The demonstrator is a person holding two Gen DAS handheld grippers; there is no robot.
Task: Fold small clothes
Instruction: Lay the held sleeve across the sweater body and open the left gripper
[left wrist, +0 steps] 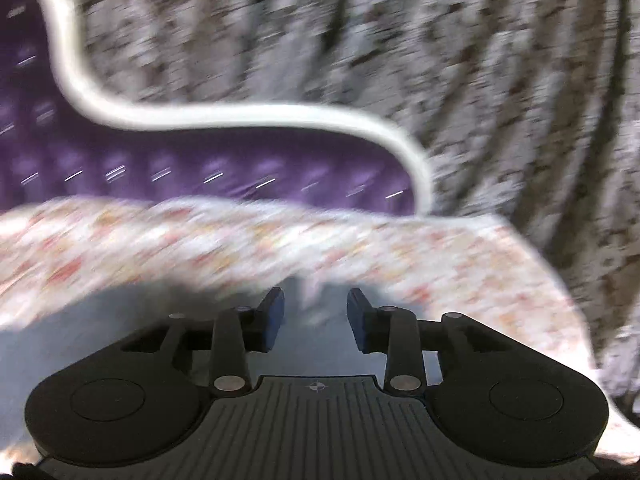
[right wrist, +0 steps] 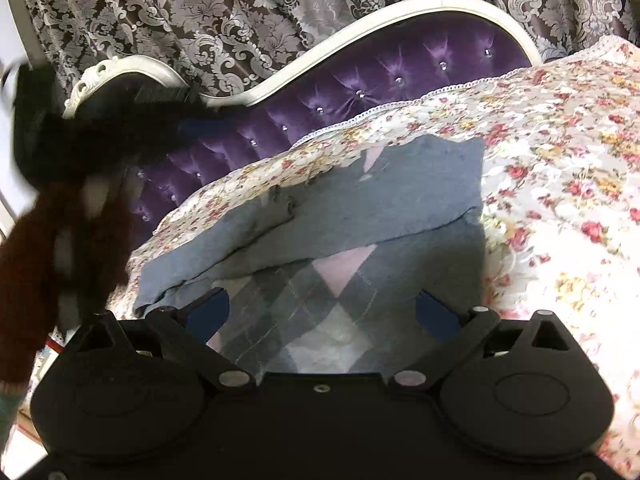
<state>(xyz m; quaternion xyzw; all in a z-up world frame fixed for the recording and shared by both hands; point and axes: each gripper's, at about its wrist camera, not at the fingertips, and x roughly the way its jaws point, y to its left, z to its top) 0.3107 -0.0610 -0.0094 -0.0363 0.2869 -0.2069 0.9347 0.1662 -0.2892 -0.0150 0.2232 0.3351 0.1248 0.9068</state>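
resting on bedspread (right wrist: 560,168), folded grey garment (right wrist: 360,216)

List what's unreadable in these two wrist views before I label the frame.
- Left wrist view: motion blur smears the floral bedspread; the grey garment isn't visible there, and whether the left gripper touches cloth can't be told.
- Right wrist view: the right gripper body hides the grey argyle garment near edge.
- Right wrist view: the left gripper is blurred; its jaws are unreadable.
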